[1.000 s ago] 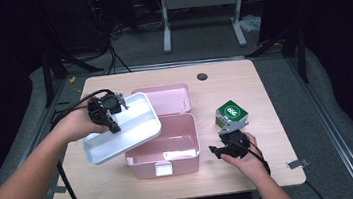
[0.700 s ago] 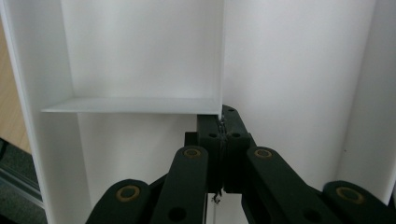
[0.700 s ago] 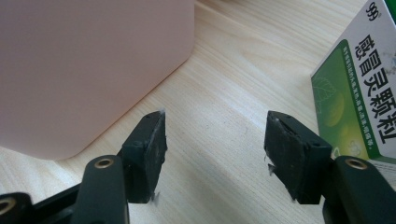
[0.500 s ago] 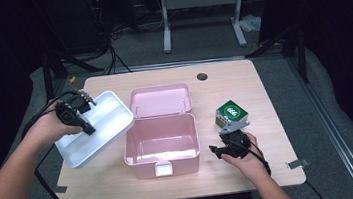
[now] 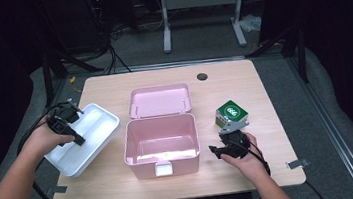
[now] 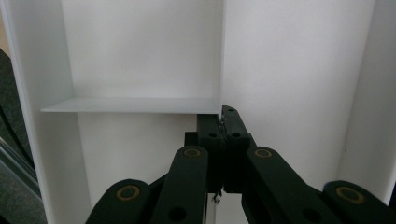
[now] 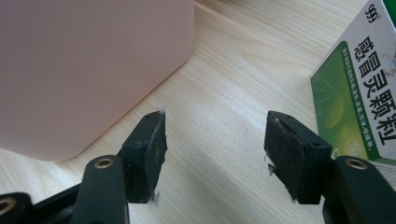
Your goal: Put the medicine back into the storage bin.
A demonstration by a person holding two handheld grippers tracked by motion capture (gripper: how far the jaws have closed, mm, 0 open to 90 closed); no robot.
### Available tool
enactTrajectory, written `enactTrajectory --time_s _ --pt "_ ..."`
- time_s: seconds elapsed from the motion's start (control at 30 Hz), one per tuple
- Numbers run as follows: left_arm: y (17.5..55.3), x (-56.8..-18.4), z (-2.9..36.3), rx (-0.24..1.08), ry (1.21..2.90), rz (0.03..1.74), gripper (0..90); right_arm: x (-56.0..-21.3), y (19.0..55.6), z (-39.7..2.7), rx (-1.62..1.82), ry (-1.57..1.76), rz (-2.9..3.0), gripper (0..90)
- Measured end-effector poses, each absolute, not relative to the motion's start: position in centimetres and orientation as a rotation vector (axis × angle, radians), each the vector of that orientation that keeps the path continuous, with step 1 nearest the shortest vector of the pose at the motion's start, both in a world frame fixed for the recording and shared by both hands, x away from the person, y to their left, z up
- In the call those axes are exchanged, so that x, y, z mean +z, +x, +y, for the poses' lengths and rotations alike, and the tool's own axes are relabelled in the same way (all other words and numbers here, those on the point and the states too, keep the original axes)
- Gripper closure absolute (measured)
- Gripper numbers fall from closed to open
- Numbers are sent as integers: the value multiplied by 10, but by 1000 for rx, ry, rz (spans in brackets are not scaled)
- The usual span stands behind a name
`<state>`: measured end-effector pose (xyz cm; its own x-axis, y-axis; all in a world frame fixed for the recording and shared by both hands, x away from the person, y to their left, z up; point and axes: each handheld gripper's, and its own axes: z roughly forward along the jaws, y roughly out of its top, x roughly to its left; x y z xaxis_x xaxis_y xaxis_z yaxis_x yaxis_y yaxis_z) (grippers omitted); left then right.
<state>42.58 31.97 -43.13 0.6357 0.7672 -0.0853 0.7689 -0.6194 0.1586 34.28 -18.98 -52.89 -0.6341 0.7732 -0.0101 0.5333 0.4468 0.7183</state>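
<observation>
Our right gripper [image 5: 219, 150] rests low on the table [image 5: 264, 94] with its jaws open and nothing between them. Just past its right jaw stands the green and white medicine box [image 7: 362, 88], close but not touching. Past its left jaw is the rounded corner of the pink storage box [image 7: 84, 65], which sits open with its lid [image 5: 159, 100] laid back and looks bare inside.

Our left gripper [image 5: 77, 140] has its jaws closed tight on a thin wall of the white divided tray [image 6: 140, 56], right where the cross divider [image 6: 130, 105] meets it. The tray spreads out ahead of the jaws and on both sides. It sits at the left side of the table, apart from the pink storage box.

We think the step in hand is setting the tray aside. Next the left jaws should open and let the tray go. Then the right gripper must turn a little toward the medicine box and close on it gently.
</observation>
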Motion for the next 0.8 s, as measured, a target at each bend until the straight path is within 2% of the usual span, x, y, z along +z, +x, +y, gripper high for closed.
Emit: enactTrajectory --time_s 0.47,0.8 --pt "430 -494 309 -79 2740 1321 891 -529 343 -189 1001 1107 2370 384" --pt "434 -514 301 -76 2746 1337 891 -529 343 -190 995 1103 2370 385"
